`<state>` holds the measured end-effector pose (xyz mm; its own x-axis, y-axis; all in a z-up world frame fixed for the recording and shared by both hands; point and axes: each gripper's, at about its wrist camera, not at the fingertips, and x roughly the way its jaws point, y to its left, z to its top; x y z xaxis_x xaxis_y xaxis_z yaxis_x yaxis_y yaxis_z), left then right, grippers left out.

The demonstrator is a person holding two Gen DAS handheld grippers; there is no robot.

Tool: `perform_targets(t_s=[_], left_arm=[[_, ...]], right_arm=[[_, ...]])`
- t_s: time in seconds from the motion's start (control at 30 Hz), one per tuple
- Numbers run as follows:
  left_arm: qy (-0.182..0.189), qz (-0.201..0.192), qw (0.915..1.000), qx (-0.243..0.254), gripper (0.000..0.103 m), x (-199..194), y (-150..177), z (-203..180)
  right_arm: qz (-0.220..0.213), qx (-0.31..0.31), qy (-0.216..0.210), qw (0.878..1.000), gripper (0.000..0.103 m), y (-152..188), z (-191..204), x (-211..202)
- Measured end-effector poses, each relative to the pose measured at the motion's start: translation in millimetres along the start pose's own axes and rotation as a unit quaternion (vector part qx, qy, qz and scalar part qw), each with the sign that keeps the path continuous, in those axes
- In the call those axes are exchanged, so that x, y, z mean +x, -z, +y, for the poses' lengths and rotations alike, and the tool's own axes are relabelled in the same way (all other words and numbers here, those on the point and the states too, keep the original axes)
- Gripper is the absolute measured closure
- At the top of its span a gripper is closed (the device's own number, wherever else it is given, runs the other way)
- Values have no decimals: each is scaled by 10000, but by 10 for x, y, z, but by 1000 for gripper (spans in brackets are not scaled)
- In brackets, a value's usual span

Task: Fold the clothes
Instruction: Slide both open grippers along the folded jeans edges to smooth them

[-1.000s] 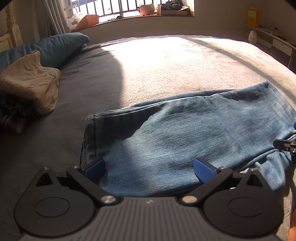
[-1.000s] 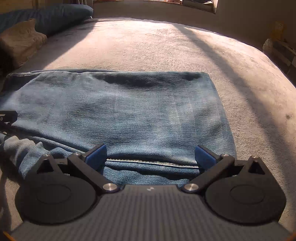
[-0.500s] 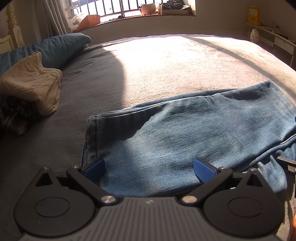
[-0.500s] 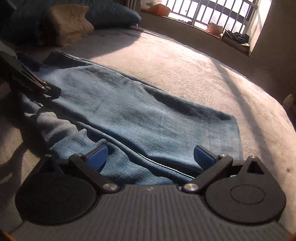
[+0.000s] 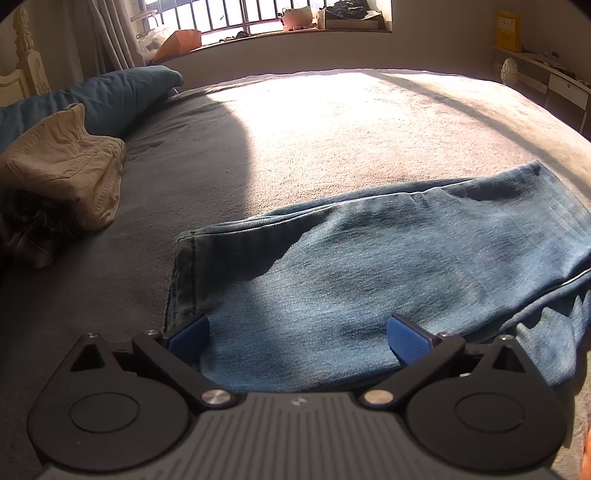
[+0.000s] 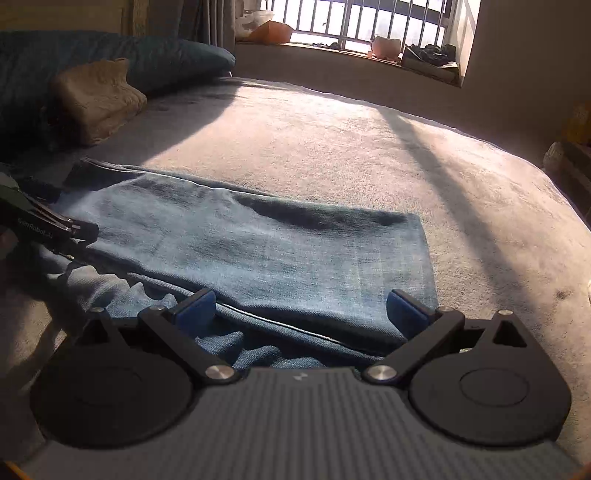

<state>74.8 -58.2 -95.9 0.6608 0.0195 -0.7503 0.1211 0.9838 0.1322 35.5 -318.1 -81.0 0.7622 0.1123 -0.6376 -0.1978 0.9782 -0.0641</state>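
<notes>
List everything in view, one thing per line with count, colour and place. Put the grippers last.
jeans: one pair, faded blue, laid flat across the near part of the bed, near edge bunched.
bed cover: one, grey-beige, under everything, part sunlit.
beige garment: one, tan, folded, at the left by the pillow.
dark patterned cloth: one, dark, under the beige garment; what it is cannot be told.
pillow: one, dark blue, at the head of the bed on the left.
window with bars: one, bright, behind the bed, clutter on its sill.
shelf unit: one, pale, at the far right.
left gripper: one, black with blue pads, open over the jeans' hem end.
right gripper: one, black with blue pads, open over the jeans' bunched edge.
</notes>
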Motion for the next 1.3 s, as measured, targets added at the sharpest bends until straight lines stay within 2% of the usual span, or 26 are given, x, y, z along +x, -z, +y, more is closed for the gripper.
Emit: perform_targets(t_s=[0.2,0.43,0.6,0.7,0.77,0.9,1.0,1.1,1.23,1.3], left_arm=[[-32,-479,9987,163,0,-195,-45,-22],[393,-1015,9930,469,0,-298,-185,-155],[699,-901,9918,586,0,-77,-207,-261],[740,-582,9937,606,1,147,-149,-276],[803,-402,9948,479,0,254,-107,-240],[892,-409,9948,271,0,281,-94,-188],[921,-385,9947,243,0,289,-100,-174],[985,-386,9941,235,0,292,-93,-143],[962,-443,9941,240,0,252,-104,-125],[864,-693,9934,312,2,164,-127,-144]], right_arm=[[-94,518,11,9986,4,-172,-20,219],[236,903,200,9954,4,-60,-110,476],[501,796,266,9952,4,51,-94,568],[602,791,319,9945,5,43,-98,582],[458,803,355,9951,5,-37,-106,522],[58,660,477,9967,5,-217,-119,471],[194,606,507,9967,5,-199,-146,612],[744,665,487,9938,3,-39,-196,842],[542,814,538,9938,3,-202,-210,772],[360,895,563,9937,3,-320,-223,725]])
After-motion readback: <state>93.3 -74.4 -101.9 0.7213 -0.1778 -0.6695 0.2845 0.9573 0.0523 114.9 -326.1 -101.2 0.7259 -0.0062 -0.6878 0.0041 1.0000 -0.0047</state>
